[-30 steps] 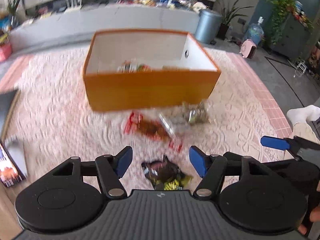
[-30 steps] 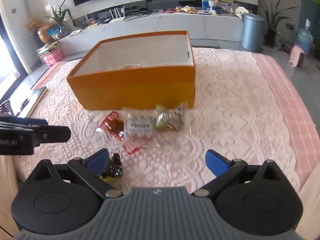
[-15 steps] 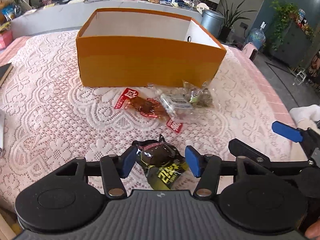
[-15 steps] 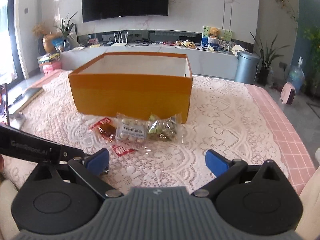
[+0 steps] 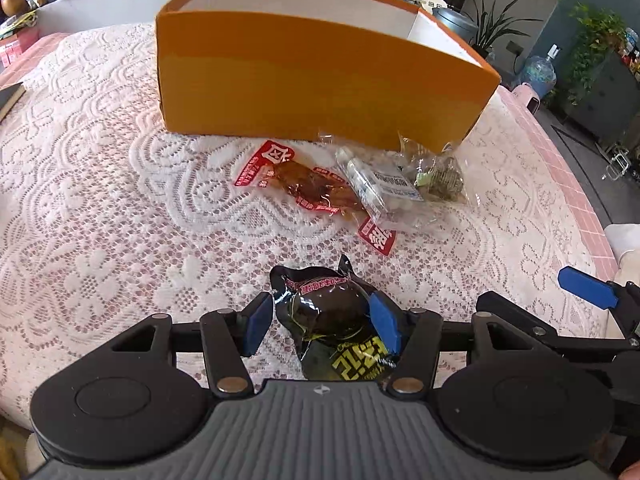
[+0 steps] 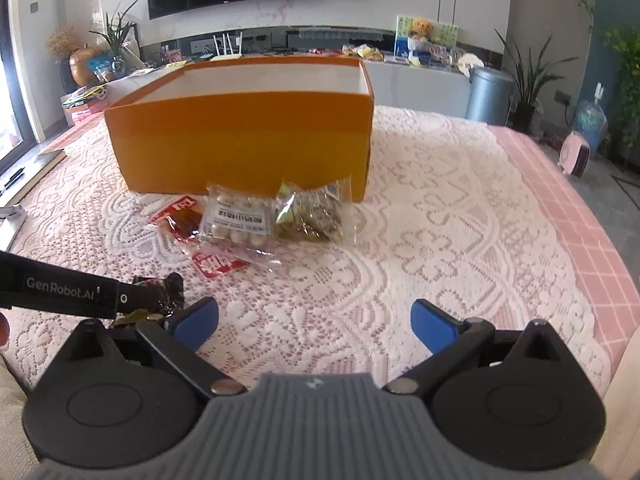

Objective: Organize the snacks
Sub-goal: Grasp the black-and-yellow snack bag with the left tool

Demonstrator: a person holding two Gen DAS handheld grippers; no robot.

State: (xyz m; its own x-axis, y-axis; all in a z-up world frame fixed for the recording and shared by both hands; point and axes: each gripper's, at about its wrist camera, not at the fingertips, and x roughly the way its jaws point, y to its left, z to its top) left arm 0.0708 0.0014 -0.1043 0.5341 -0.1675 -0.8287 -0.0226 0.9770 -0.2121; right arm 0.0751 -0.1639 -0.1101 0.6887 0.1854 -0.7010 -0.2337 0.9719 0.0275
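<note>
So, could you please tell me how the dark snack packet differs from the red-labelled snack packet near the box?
The dark snack packet is black with yellow print; the red-labelled snack packet is clear with red labels over a brown snack. The dark one lies between the blue pads of the left tongs, while the red-labelled one lies untouched by any tongs. The dark one is farther from the orange box. Both rest on the lace tablecloth.

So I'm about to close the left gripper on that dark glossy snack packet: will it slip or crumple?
The dark snack packet has shiny film, so it may slide against the left gripper pads. Its middle bulges around something rounded, probably firm enough to pinch. The loose crimped ends will likely flop.
</note>
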